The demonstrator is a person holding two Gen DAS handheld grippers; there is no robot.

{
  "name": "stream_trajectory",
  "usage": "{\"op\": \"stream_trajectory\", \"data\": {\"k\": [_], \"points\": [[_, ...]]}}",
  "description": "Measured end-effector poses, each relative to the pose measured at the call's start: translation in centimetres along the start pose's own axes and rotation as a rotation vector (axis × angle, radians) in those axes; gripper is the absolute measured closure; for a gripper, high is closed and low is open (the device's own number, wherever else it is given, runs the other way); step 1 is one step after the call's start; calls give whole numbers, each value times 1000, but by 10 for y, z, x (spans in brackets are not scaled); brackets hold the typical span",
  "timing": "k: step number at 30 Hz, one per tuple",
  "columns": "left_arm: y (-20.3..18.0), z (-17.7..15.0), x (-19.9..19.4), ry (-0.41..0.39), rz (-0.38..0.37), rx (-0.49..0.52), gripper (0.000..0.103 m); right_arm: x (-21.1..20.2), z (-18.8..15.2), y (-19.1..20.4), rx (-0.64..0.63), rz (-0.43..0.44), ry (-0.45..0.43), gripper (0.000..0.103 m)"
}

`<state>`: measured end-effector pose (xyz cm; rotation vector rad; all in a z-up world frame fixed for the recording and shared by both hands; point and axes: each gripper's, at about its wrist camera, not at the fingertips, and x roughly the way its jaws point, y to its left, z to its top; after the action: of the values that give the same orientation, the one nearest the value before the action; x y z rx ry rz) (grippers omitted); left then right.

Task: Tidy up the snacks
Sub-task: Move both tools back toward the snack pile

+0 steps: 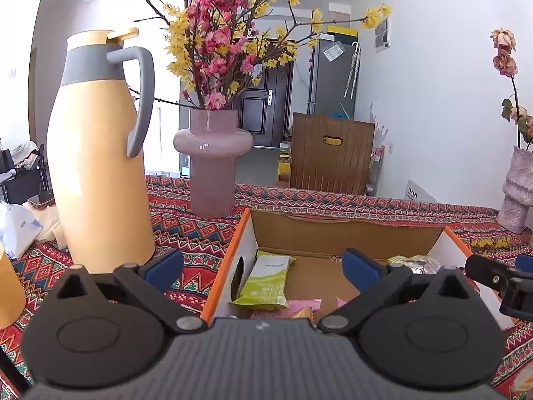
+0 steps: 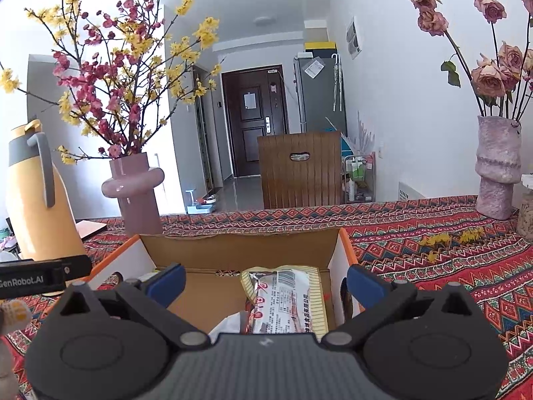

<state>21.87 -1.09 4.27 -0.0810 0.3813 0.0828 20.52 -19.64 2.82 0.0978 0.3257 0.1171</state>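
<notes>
An open cardboard box (image 1: 349, 233) with orange edges stands on the patterned tablecloth. Inside it lie a green snack packet (image 1: 265, 283), pink packets (image 1: 301, 308) and a silvery wrapper (image 1: 416, 263). My left gripper (image 1: 263, 266) hovers over the box's left side, jaws wide open, with nothing between the blue pads (image 1: 165, 268). In the right wrist view the same box (image 2: 240, 246) holds a long yellow-and-white packet (image 2: 286, 300). My right gripper (image 2: 265, 283) is spread open above it, not touching it.
A tall yellow thermos jug (image 1: 96, 166) and a pink vase of blossoms (image 1: 211, 160) stand left of the box. A rough pink vase of dried roses (image 2: 498, 166) stands far right. Fallen yellow petals (image 2: 449, 238) lie on the cloth. A wooden chair back (image 2: 299, 170) is behind the table.
</notes>
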Motion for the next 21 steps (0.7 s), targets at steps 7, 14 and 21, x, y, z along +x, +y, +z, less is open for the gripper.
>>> {"op": "stream_trajectory", "data": {"k": [7, 14, 21], "points": [[4, 8, -28, -2, -27, -14, 0, -29, 11, 0, -9, 0, -31, 0], [13, -2, -55, 14, -53, 2, 0, -56, 1, -1, -8, 2, -15, 0], [26, -24, -81, 37, -72, 1, 0, -85, -22, -5, 11, -4, 36, 0]]}}
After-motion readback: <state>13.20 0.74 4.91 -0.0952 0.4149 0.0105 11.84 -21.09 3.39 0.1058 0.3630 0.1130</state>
